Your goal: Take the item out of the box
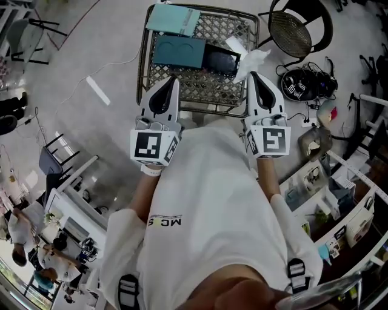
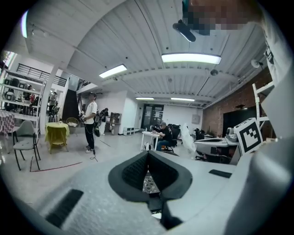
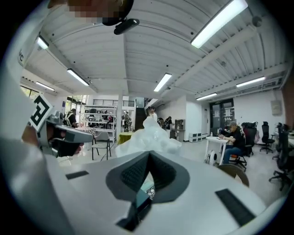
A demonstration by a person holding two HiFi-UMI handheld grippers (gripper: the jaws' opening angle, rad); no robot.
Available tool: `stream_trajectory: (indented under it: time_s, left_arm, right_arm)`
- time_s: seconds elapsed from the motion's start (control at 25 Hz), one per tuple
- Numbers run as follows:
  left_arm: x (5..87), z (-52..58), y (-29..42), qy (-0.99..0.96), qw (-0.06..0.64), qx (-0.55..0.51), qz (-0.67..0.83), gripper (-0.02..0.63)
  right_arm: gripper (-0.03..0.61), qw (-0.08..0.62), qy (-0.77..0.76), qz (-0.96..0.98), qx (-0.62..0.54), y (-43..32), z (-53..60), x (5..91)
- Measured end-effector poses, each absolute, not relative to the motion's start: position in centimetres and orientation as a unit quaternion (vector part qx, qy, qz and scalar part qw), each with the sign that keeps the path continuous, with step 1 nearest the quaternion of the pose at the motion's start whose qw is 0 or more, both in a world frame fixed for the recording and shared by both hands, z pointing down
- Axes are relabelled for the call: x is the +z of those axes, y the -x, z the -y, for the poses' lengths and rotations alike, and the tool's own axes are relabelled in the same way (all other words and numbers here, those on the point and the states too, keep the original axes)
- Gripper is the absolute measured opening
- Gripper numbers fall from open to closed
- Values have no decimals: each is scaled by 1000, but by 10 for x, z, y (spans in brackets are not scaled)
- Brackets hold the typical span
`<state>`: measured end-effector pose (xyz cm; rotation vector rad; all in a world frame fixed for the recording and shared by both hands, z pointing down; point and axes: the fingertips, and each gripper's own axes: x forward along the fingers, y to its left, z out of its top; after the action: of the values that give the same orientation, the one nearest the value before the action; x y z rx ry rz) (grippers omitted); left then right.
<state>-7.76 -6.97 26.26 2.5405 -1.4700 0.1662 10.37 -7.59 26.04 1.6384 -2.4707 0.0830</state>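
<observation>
- A teal lid (image 1: 173, 19) lies at the far left corner of the mesh worktop (image 1: 209, 88), partly over the far edge.
- The teal box (image 1: 179, 51) lies flat just nearer than the lid, left of the worktop's middle.
- The left gripper (image 1: 174, 79) (image 2: 148, 154) is held over the near edge, left of centre, pointing toward the box. Its jaws are closed tip to tip with nothing between them, and it is clear of the box.
- A dark item (image 1: 219, 62) lies against the box's right side, near the middle of the worktop. I cannot tell whether it sits in a part of the box.
- Crumpled white plastic (image 1: 248, 60) (image 3: 148, 136) lies at the right edge, touching the item's right end.
- The right gripper (image 1: 252, 74) (image 3: 148, 154) is held over the near right corner, its tip just beside the plastic. Its jaws are closed and empty.
</observation>
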Motion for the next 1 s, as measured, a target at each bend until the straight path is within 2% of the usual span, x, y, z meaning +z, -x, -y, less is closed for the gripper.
stream_trajectory:
  time_s: [1.0]
  left_arm:
    - [258, 69, 78, -858, 93, 55, 501, 17]
  right_arm:
    - [12, 60, -559, 827, 24, -109, 74, 254]
